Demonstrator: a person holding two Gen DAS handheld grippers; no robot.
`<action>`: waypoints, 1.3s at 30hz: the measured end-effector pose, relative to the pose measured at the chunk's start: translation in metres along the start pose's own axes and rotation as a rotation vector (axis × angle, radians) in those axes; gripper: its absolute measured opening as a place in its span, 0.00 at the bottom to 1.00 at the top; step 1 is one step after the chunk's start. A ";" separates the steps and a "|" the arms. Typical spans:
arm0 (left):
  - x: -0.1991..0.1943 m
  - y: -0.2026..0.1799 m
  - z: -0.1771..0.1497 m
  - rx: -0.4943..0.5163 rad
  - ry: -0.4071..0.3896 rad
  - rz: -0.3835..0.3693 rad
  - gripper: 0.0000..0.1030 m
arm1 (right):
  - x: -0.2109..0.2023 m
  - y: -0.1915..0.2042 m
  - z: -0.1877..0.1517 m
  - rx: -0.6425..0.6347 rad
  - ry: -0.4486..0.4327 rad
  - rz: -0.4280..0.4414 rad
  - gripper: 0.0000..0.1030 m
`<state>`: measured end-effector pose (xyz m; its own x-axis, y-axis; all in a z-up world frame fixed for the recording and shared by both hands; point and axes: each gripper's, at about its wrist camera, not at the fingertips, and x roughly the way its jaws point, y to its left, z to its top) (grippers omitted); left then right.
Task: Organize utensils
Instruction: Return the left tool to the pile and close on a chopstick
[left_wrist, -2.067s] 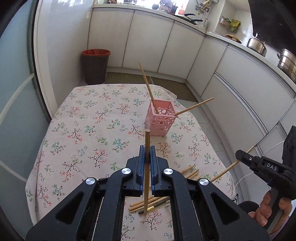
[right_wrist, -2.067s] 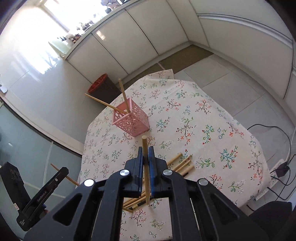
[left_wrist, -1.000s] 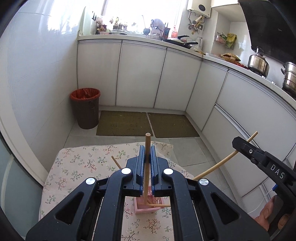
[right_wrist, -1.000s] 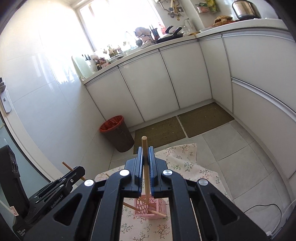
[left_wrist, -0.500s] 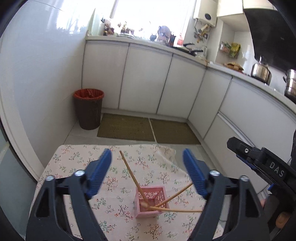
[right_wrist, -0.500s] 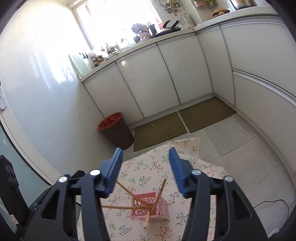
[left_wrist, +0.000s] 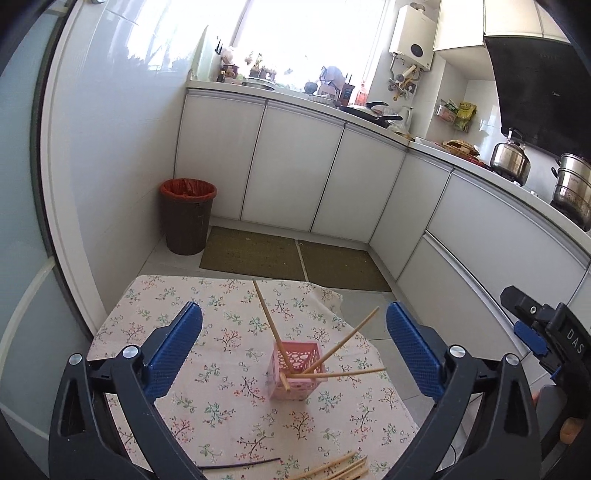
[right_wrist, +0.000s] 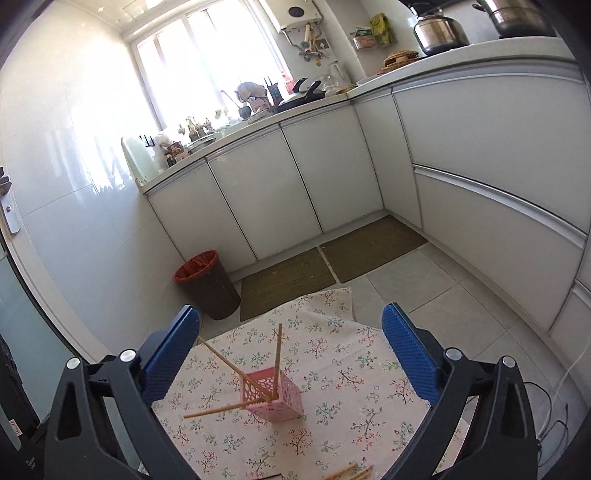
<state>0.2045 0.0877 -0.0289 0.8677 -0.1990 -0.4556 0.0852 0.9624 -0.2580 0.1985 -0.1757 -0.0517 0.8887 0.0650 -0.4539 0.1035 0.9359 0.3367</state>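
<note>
Both grippers stand with jaws spread wide and nothing between them. The left gripper and the right gripper have just been opening, and each is aimed over the pink basket.

Step in hand, by my judgement: release into the holder is complete for this pair. Chopsticks lean out of the basket at differing angles, one nearly level across its rim. The count appears to be four, though crossing shafts make this uncertain.

Outstanding items: a loose pile of chopsticks lies at the near edge of the table, well apart from the basket, with a thin dark stick just beside it. The next move calls for drawing both grippers back and down to that pile, aligning the jaws across a single shaft, and closing on it without disturbing its neighbours.

Surface: a table under a floral tablecloth, the cloth lying flat except at the far corner, where it drapes.

Room: a kitchen with white cabinets, two floor mats, a dark bin with a red liner, and a kettle on the counter.
</note>
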 end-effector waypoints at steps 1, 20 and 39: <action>-0.003 0.003 -0.005 -0.011 0.010 -0.006 0.93 | -0.001 -0.004 -0.006 -0.002 0.032 -0.006 0.93; 0.045 0.008 -0.166 0.087 0.689 -0.128 0.93 | 0.033 -0.114 -0.187 0.197 0.615 -0.212 0.93; 0.170 -0.087 -0.209 0.448 0.801 0.057 0.92 | 0.064 -0.210 -0.191 0.421 0.659 -0.253 0.93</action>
<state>0.2424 -0.0686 -0.2618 0.2924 -0.0570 -0.9546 0.3797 0.9231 0.0612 0.1486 -0.3016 -0.3094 0.3849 0.1820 -0.9048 0.5413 0.7496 0.3810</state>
